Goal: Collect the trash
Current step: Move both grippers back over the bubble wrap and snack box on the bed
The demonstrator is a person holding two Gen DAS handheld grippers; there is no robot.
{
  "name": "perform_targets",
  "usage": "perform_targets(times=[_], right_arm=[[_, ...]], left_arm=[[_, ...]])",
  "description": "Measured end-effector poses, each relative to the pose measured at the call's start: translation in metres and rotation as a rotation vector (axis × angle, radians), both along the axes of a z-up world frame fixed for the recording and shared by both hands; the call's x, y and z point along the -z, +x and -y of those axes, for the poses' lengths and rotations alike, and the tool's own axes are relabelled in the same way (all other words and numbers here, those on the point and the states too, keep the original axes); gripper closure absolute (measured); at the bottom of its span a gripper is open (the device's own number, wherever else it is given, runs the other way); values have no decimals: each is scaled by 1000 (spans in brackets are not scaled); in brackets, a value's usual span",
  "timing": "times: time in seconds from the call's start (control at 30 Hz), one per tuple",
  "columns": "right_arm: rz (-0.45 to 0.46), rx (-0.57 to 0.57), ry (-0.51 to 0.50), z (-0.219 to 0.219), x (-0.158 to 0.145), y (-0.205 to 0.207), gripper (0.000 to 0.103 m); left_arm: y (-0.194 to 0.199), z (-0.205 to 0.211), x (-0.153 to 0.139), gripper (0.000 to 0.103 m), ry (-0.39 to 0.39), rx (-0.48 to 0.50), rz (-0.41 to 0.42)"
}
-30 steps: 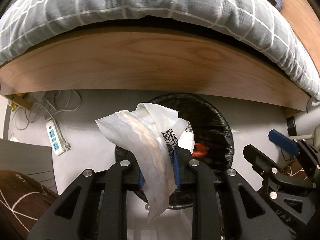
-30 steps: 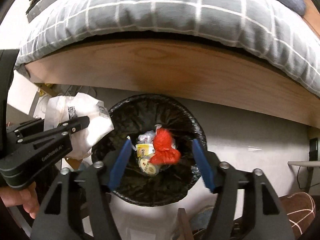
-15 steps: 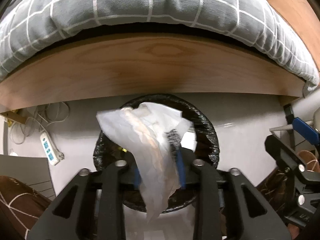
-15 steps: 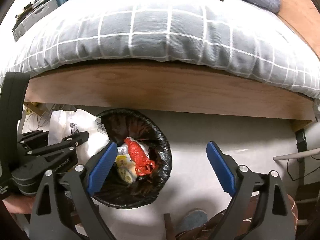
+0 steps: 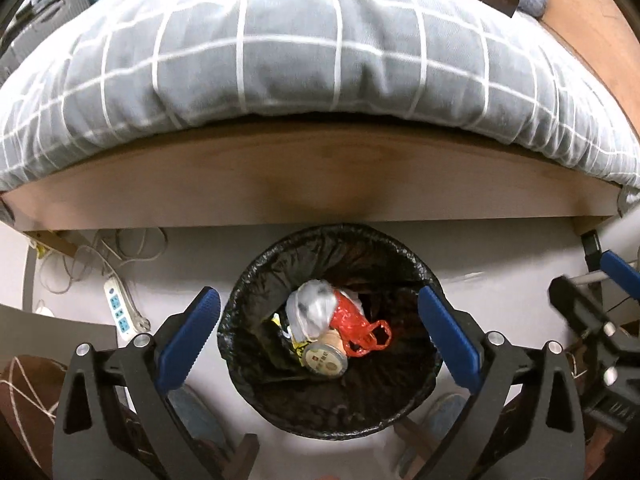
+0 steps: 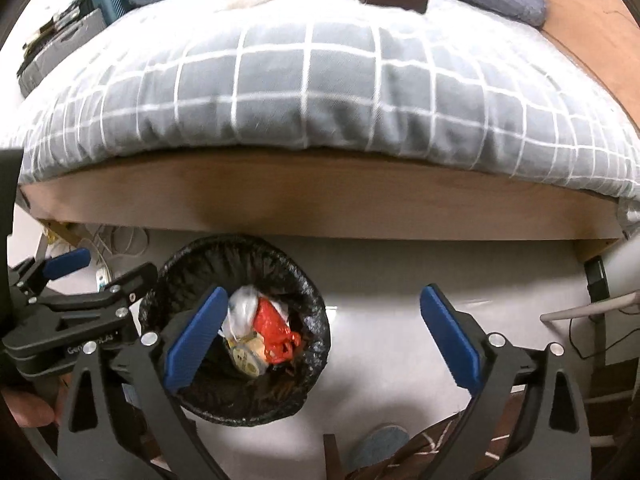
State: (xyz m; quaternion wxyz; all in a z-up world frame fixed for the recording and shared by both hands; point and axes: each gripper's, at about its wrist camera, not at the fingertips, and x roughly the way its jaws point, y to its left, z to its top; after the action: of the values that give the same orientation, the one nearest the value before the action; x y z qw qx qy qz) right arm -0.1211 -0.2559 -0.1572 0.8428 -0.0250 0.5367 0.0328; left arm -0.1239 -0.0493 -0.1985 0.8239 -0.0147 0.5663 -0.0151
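Gone from my left gripper [image 5: 316, 328] is the white crumpled paper [image 5: 310, 308]; now it lies down in the black trash bin [image 5: 424, 276], on top of the red bag [image 5: 354, 326] and a round cup [image 5: 324, 358]. Both my grippers are above the bin, jaws opening wide, nothing between them. My right gripper [image 6: 320, 332] hangs half over the bin's edge. I think the paper is light, soft and squashy. If I ever pick it up again, I'd pinch a sticking-out fold.
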Motion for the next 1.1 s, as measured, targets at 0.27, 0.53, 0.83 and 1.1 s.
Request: perform_targets(times=[0.27,0.53,0.83,1.1], right_arm=[[66,26,-18,17,-28,18,8],[123,55,-9,33,-60,52,8],[181,52,-15,44,-85,109,8],[199,58,-13,50,-98,184,8]], left_arm=[[11,0,-33,6,-10,11,46],[43,-3,-79,6,-22,-11,103],[99,2,-118,6,-41,-3,156],[171,9,-132,6,-29,8,196]])
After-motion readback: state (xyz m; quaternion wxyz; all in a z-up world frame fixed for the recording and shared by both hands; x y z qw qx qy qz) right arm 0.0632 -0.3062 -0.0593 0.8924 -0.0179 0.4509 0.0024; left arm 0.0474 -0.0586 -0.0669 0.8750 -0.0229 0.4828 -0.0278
